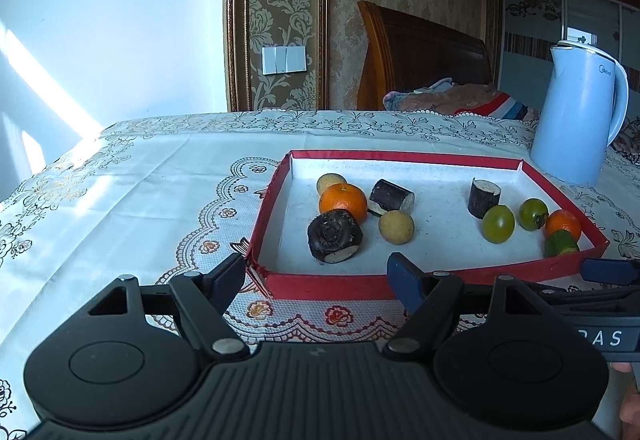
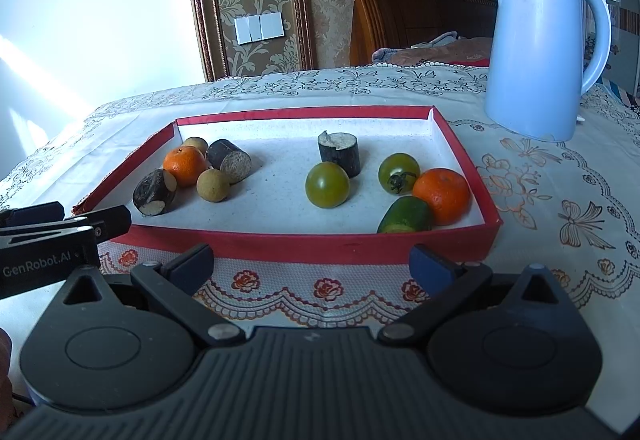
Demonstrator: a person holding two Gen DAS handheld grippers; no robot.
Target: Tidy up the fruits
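Both held wide apart, gripping nothing: left tool (image 1: 316, 272) and right tool (image 2: 312, 264), low in frame, just before the red tray (image 2: 304, 242). Fruits all inside, bunched left and right: orange (image 2: 185, 164), green tomato (image 2: 327, 184). Sorted or mixed, hard to say. Best to pinch gently; round ones roll.

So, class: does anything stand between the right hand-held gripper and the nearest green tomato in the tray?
Only the tray's red front wall lies between the open right hand-held gripper and that tomato. Past the wall, the tray floor before it is bare.
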